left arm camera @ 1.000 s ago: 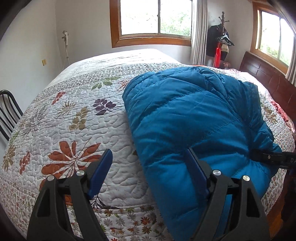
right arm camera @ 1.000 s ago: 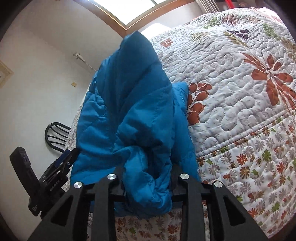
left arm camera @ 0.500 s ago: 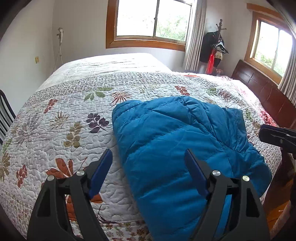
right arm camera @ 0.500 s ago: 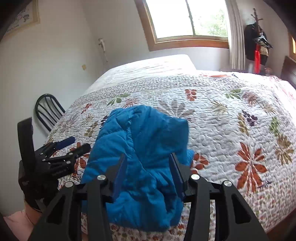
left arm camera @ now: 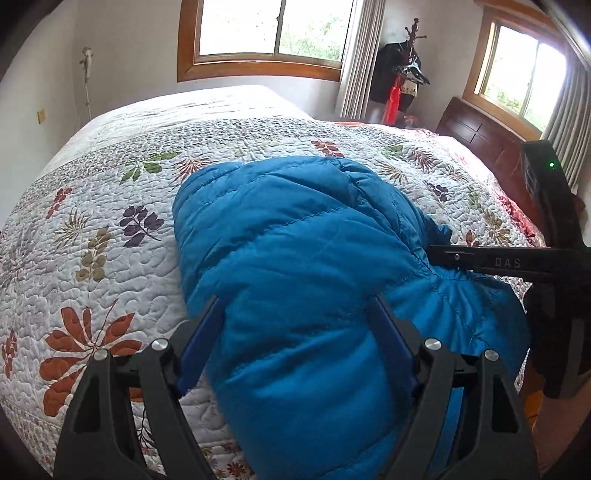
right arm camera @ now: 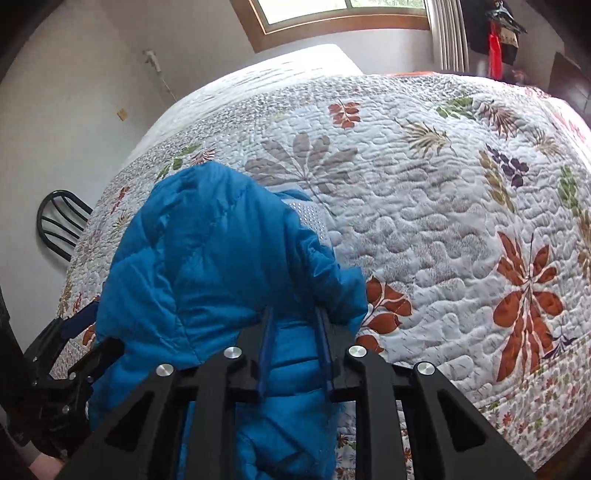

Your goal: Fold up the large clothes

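Blue quilted nylon is filling the middle of both views: a puffy down jacket (left arm camera: pixel 295 266) is lying bunched on the floral quilt (left arm camera: pixel 92 229) of the bed, near its front edge. In the left wrist view, at the far left of the frame, a white wall is showing, with a wood-framed window (left arm camera: pixel 266 33) in the upper centre. At lower centre the left gripper (left arm camera: pixel 295 332) is standing wide, its blue-padded fingers (left arm camera: pixel 199 343) straddling a thick roll of the jacket; whether they are pressing it I cannot tell. At right, the right gripper (left arm camera: pixel 461 258) is reaching in sideways to the jacket's gathered edge, with a dark wooden headboard (left arm camera: pixel 480 136) behind it and a coat stand (left arm camera: pixel 410 66) in the upper right.

In the right wrist view, a black chair (right arm camera: pixel 61 221) is sitting at middle left, and the left gripper (right arm camera: pixel 74 354) is showing at lower left beside the jacket (right arm camera: pixel 207 266). At lower centre the right gripper (right arm camera: pixel 295 343) is standing narrow, pinching a fold of the blue fabric. The quilt (right arm camera: pixel 443 206) is spreading over the right half.
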`<act>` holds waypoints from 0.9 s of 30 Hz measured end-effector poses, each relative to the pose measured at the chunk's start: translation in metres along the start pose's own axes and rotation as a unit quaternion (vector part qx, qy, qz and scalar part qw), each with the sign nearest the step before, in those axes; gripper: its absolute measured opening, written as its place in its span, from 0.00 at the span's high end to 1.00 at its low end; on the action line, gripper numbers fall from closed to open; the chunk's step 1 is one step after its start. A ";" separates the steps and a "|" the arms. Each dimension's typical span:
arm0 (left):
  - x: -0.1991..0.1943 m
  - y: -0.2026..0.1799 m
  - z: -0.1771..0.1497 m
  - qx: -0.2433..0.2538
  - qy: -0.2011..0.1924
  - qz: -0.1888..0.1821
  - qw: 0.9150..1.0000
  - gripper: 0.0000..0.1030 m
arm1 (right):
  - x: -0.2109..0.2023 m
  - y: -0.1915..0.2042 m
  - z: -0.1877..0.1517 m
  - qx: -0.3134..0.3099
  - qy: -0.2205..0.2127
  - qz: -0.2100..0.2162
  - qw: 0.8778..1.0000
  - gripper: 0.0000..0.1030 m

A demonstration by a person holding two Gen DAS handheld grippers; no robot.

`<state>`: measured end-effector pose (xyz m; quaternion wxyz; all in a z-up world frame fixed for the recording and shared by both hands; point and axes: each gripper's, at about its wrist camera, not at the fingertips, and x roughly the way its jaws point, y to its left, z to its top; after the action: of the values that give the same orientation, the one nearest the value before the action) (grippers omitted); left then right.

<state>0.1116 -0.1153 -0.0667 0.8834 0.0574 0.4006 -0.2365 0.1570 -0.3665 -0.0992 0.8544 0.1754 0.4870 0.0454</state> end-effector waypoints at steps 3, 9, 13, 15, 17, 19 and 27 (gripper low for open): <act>0.005 -0.001 -0.002 0.004 0.001 0.003 1.000 0.21 | 0.010 -0.008 -0.007 0.010 -0.003 0.012 1.000 0.81; 0.011 -0.003 -0.003 0.013 0.001 0.009 1.000 0.21 | 0.021 -0.015 -0.012 0.023 -0.013 0.030 0.999 0.82; 0.007 0.001 0.000 0.004 0.011 0.004 1.000 0.21 | 0.009 -0.009 -0.009 0.016 -0.019 0.017 1.000 0.82; -0.002 0.007 0.000 -0.006 0.021 -0.004 1.000 0.22 | -0.007 -0.001 -0.010 0.003 -0.035 0.008 0.999 0.79; -0.015 0.013 -0.004 -0.013 0.019 0.004 1.000 0.22 | -0.026 0.007 -0.015 -0.009 -0.052 -0.001 0.999 0.74; -0.032 0.018 -0.011 -0.016 0.006 0.003 1.000 0.22 | -0.045 0.018 -0.026 -0.036 -0.067 -0.014 0.997 0.71; -0.060 0.000 -0.041 0.021 -0.012 0.015 1.000 0.22 | -0.084 0.048 -0.074 -0.118 -0.082 -0.033 0.989 0.71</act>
<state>0.0495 -0.0806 -0.0499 0.8904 0.0787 0.3838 -0.2318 0.0548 -0.3236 -0.0482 0.9073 0.0607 0.4118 0.0596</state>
